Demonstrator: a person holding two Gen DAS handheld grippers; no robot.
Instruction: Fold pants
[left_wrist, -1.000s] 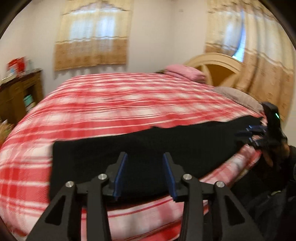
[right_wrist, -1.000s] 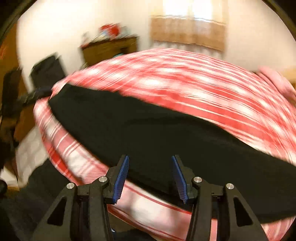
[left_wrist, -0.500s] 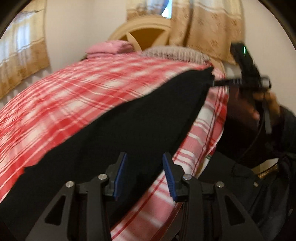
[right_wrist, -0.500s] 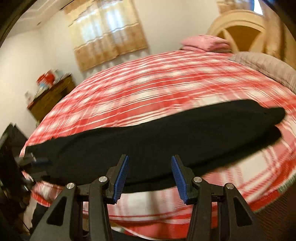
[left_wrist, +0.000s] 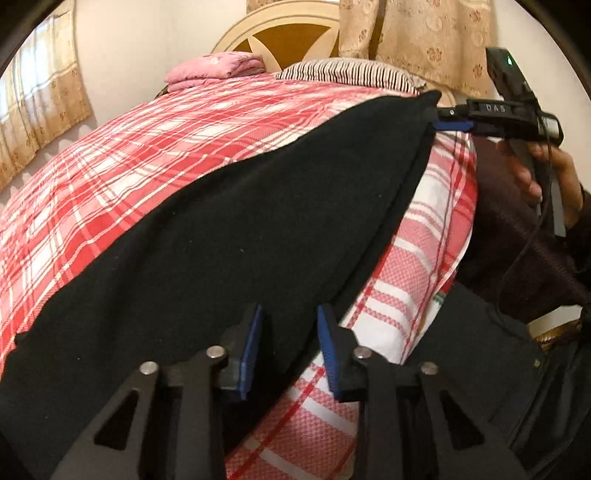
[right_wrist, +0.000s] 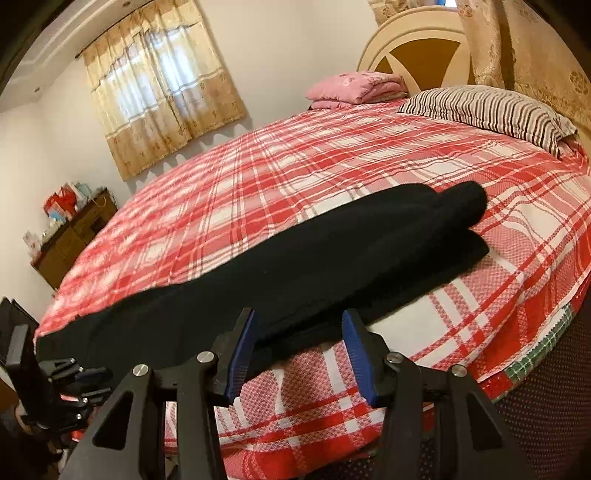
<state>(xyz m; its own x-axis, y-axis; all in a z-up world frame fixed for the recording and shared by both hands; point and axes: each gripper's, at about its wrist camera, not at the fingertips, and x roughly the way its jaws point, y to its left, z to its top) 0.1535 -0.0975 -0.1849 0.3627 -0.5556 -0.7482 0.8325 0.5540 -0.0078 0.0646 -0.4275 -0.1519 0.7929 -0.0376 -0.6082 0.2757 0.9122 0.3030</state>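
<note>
The left gripper (left_wrist: 290, 347) has its jaws apart, with the near edge of the black pants (left_wrist: 236, 229) between them. The right gripper (right_wrist: 297, 352) is open too, at the other end. It may be touching the cloth, but that is hard to see. The pants lie long and flat near the edge of the red plaid bed (right_wrist: 280, 166), so both ends are easy to reach and fold.

We see the black pants (left_wrist: 236, 236) stretched long across the red plaid bedspread (left_wrist: 122, 155), near the bed's right edge. Our left gripper (left_wrist: 290, 349) sits at the near end, blue pads apart over the pants' edge. Far right, our right gripper (left_wrist: 448, 120) meets the pants' far corner. A striped pillow (left_wrist: 351, 74) and folded pink blanket (left_wrist: 214, 68) lie beyond.
</note>
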